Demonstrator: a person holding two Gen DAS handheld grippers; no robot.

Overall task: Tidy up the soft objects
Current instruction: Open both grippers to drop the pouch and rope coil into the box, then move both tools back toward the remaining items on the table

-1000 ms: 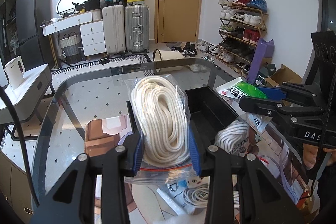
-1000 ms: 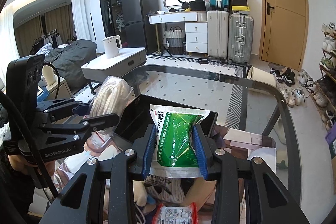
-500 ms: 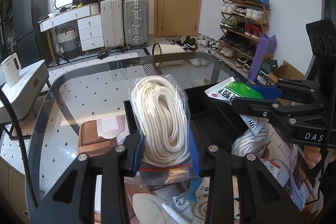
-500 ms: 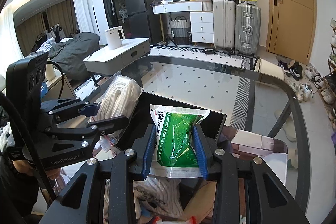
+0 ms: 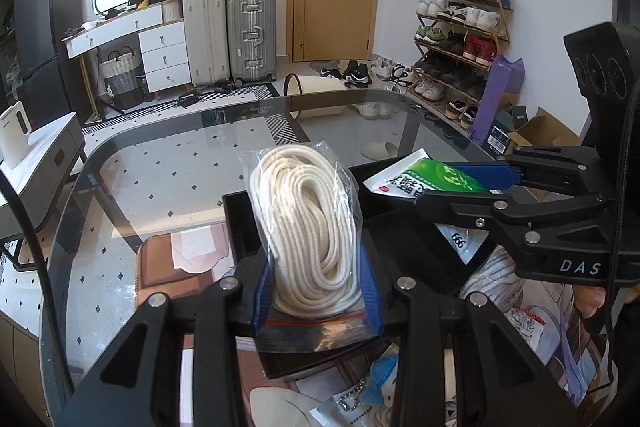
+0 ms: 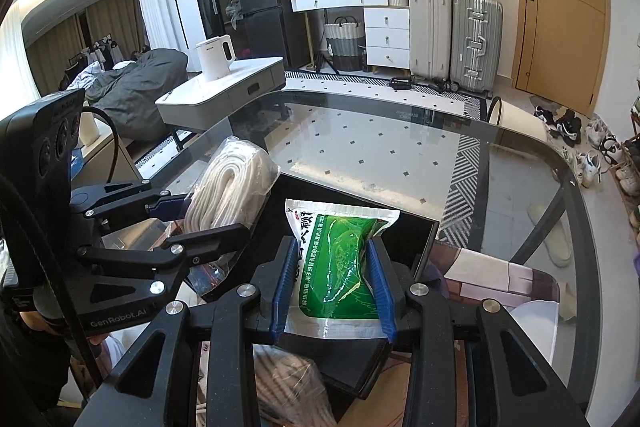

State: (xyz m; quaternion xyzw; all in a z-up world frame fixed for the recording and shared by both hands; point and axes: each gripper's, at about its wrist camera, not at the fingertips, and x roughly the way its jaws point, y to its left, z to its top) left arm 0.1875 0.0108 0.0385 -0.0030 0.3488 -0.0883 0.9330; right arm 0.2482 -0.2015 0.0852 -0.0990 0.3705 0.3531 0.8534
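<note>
Left wrist view: the left gripper (image 5: 316, 291) is clamped on a clear bag of white rope (image 5: 306, 223), held upright above a black tray (image 5: 240, 223) on the glass table (image 5: 160, 167). Just to its right, the right gripper (image 6: 332, 287) squeezes a green packet (image 6: 340, 263) between its blue pads (image 6: 283, 283), also over the tray. More bagged items (image 5: 360, 399) lie below.

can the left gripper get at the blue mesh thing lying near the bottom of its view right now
Probably not as things stand. The left gripper is shut on the bagged white rope, so its jaws are occupied. The blue mesh item lies uncovered below it, but the rope would need setting down first.
</note>
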